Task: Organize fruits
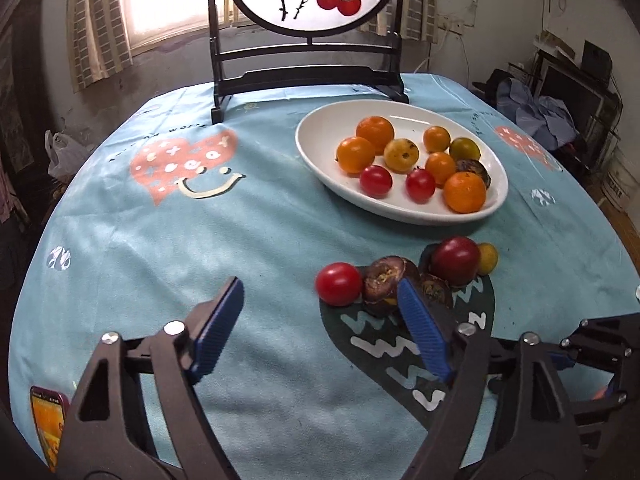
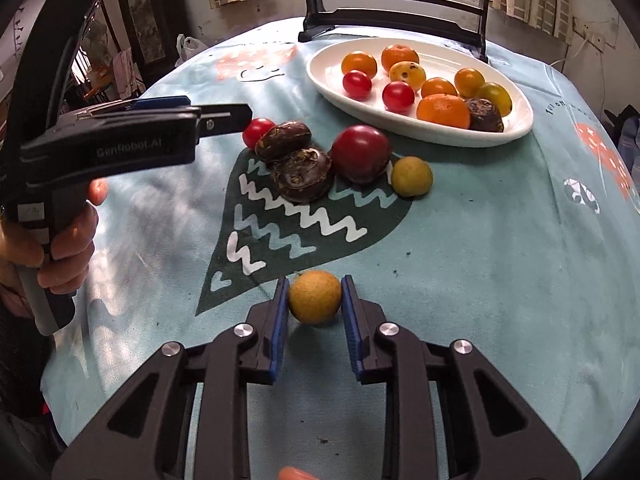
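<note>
From the left wrist, the left hand-held gripper [image 1: 320,300] is hanging wide open and empty over the worktop [image 1: 260,220], near a tomato [image 1: 338,283] and loose fruit short of the plate [image 1: 320,152].

From the right wrist, the right hand-held gripper [image 2: 314,299] is closing on a yellow fruit [image 2: 315,297], both pads touching it, seemingly mid-pickup. Next it probably needs lifting across to the plate [image 2: 328,80].
</note>
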The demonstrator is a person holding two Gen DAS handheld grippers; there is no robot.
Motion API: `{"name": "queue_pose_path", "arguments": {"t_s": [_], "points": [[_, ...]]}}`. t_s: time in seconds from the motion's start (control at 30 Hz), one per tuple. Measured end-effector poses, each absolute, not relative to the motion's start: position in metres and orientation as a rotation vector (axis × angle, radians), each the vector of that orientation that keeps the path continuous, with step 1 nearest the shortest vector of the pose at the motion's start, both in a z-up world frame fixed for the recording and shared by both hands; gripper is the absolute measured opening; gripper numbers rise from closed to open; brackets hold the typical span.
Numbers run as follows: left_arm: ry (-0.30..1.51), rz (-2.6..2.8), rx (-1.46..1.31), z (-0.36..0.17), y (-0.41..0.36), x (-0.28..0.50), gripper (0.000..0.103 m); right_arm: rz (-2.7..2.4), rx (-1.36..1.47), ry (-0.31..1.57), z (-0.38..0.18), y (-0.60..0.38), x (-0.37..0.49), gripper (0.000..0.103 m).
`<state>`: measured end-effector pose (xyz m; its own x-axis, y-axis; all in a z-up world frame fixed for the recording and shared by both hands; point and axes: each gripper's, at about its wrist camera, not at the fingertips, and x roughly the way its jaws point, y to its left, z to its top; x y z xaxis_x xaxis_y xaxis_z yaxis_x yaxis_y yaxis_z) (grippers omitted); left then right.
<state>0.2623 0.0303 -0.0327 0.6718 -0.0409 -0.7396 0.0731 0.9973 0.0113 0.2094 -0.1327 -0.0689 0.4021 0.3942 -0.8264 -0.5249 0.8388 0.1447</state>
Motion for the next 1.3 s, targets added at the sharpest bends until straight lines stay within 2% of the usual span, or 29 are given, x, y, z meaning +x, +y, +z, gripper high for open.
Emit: {"name": "queue_pose_path", "arguments": {"t_s": [0.07, 0.13, 0.27, 0.6, 0.73, 1.1, 1.3], "points": [[0.858, -0.078, -0.008, -0.037, 0.037, 0.267, 0.059, 0.582, -0.154, 1.000, -0.069, -0.132, 0.209, 0.026], [0.887, -0.106, -0.122, -0.042, 0.051, 0.274, 0.054, 0.582, -0.161, 0.996, -0.068, -0.131, 0.208, 0.026], [0.904, -0.163, -0.282, -0.050, 0.069, 0.285, 0.050, 0.578, -0.166, 0.994, -0.068, -0.131, 0.206, 0.026], [0.960, -0.269, -0.429, -0.067, 0.075, 0.304, 0.045, 0.562, -0.162, 0.995, -0.068, -0.132, 0.208, 0.026], [0.999, -0.279, -0.496, -0.078, 0.083, 0.312, 0.033, 0.561, -0.166, 0.995, -0.069, -0.131, 0.208, 0.026], [0.934, -0.209, -0.445, -0.058, 0.088, 0.297, 0.031, 0.563, -0.157, 0.989, -0.067, -0.132, 0.209, 0.026], [0.814, -0.166, -0.356, -0.029, 0.076, 0.281, 0.031, 0.565, -0.105, 0.835, -0.047, -0.138, 0.206, 0.026]]}}
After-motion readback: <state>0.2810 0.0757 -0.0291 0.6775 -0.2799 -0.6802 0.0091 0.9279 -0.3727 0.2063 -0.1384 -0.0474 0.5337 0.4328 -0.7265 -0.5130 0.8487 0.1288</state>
